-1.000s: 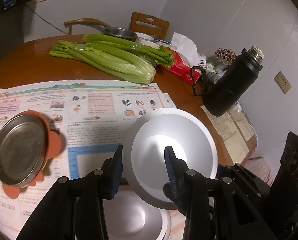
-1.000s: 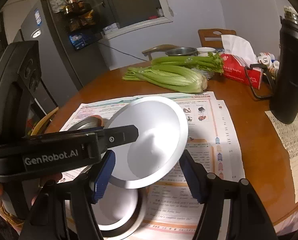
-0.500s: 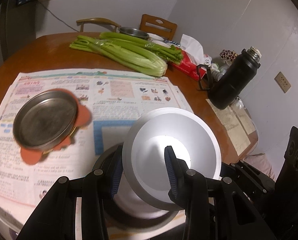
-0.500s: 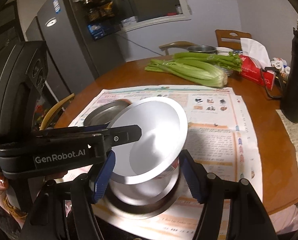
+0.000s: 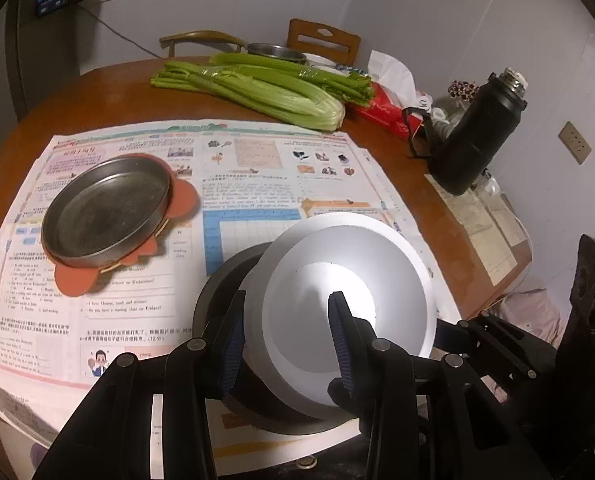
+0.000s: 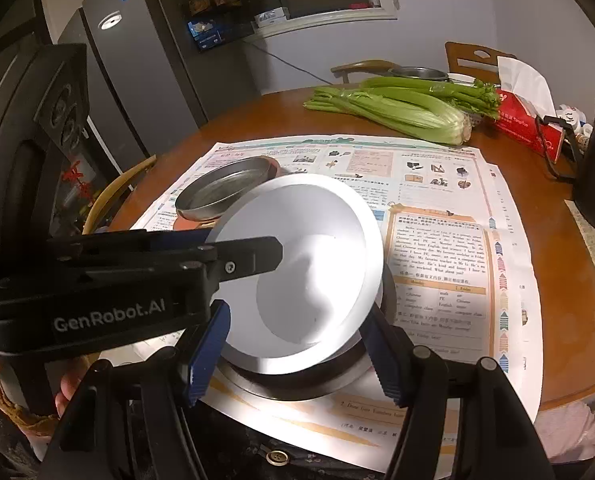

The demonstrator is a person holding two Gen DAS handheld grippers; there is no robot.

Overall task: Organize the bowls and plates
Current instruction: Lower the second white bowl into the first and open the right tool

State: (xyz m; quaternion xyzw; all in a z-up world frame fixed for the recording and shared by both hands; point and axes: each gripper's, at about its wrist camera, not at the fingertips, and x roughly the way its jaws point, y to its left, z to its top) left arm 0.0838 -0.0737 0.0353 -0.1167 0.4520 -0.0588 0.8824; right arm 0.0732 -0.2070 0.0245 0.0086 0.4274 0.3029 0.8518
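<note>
Left wrist view: my left hand-held gripper point(image 5: 287, 344) pinches the near rim of a pale silver metal bowl point(image 5: 349, 312), tilted over a second silver bowl point(image 5: 221, 280) sitting on the newspaper-covered table point(image 5: 257, 208). Right hand-held gripper point(image 6: 297, 354) spread, flanking the stack, holding nothing. Contact underneath is hidden, probably partly nested. Level the bowl, centre it, lower gently, then release. Shallow steel plate point(image 5: 105, 208) waits on an orange mat point(image 5: 73, 276).

Left gripper point(image 5: 287, 334) jaws clamped; right gripper point(image 6: 297, 350) jaws spread.
</note>
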